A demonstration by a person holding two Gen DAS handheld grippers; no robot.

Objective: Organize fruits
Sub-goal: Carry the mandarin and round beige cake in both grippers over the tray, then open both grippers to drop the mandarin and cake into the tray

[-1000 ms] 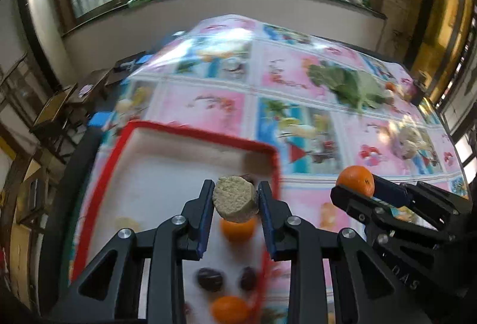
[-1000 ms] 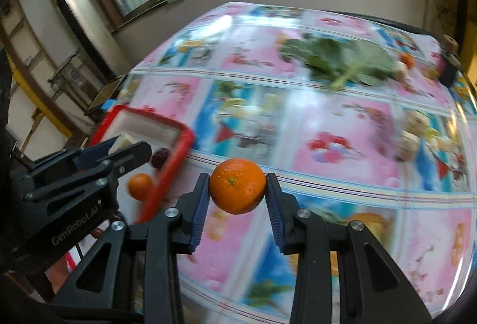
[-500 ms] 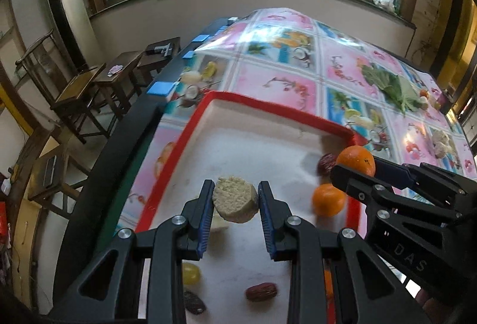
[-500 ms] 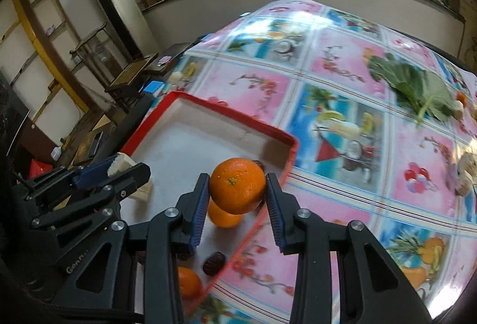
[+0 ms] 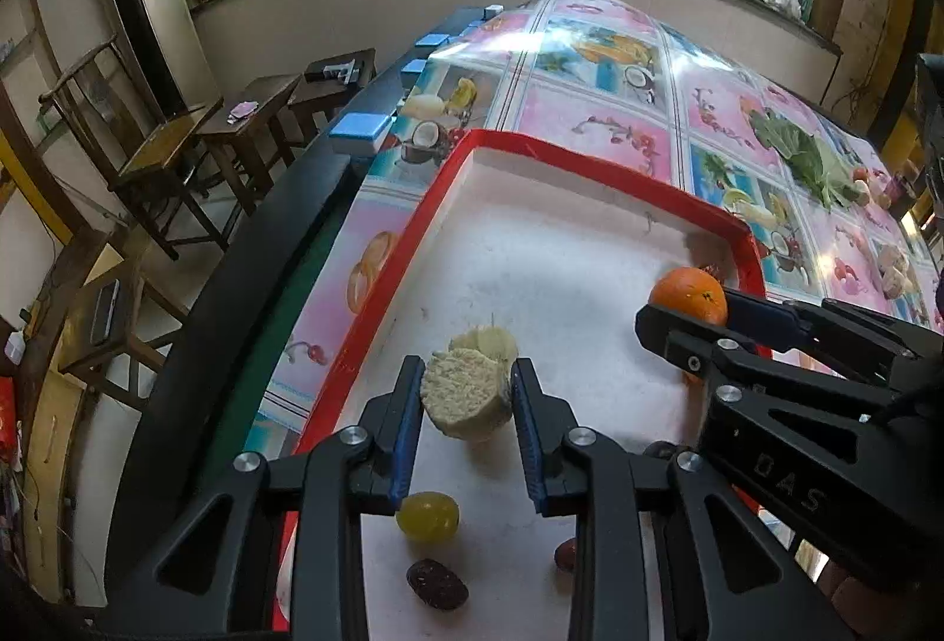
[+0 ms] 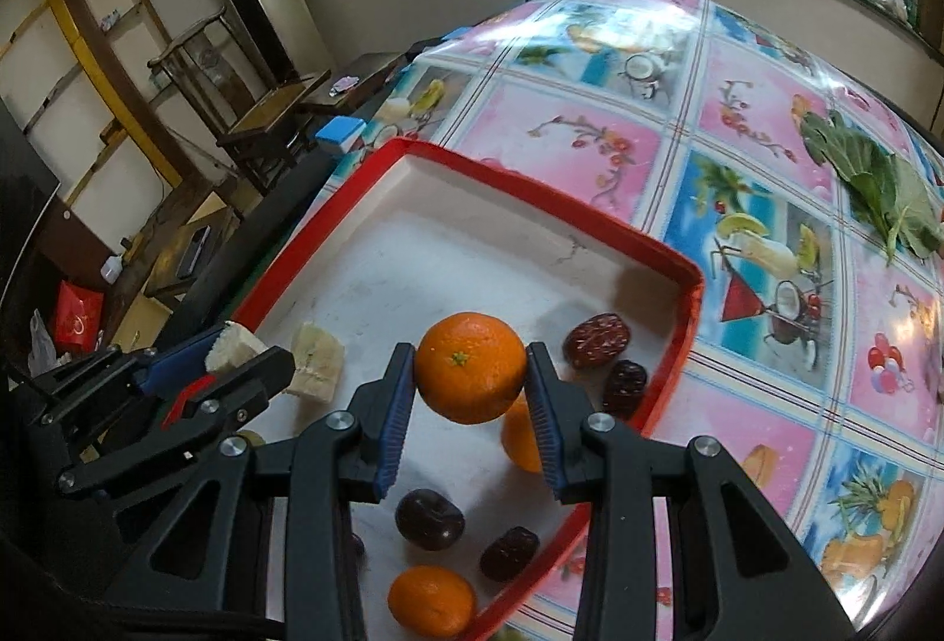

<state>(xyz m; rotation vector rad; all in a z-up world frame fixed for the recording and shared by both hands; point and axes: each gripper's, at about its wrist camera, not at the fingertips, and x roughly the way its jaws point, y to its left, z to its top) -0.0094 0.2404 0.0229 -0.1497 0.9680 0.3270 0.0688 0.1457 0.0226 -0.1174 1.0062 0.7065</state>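
A red-rimmed white tray (image 5: 407, 252) (image 6: 330, 204) lies on the table's left side. My left gripper (image 5: 466, 393) is shut on a pale cut fruit chunk (image 5: 463, 393) low over the tray, beside a second pale chunk (image 5: 487, 340) (image 6: 315, 361). My right gripper (image 6: 469, 375) is shut on an orange (image 6: 469, 372) (image 5: 687, 293) above the tray's right half. In the tray lie two more oranges (image 6: 430, 602), several dark dates (image 6: 596, 340) and a green grape (image 5: 428, 514).
The table wears a glossy pink and blue fruit-print cloth (image 6: 767, 134). Green leafy vegetables (image 6: 873, 181) (image 5: 796, 151) and other produce (image 5: 894, 269) lie at the far right. Wooden chairs and small desks (image 5: 177, 151) stand left of the table's dark edge.
Both grippers swung left from the cloth to over the tray and came lower, each still holding its fruit. The left chunk now hangs beside the second pale chunk.
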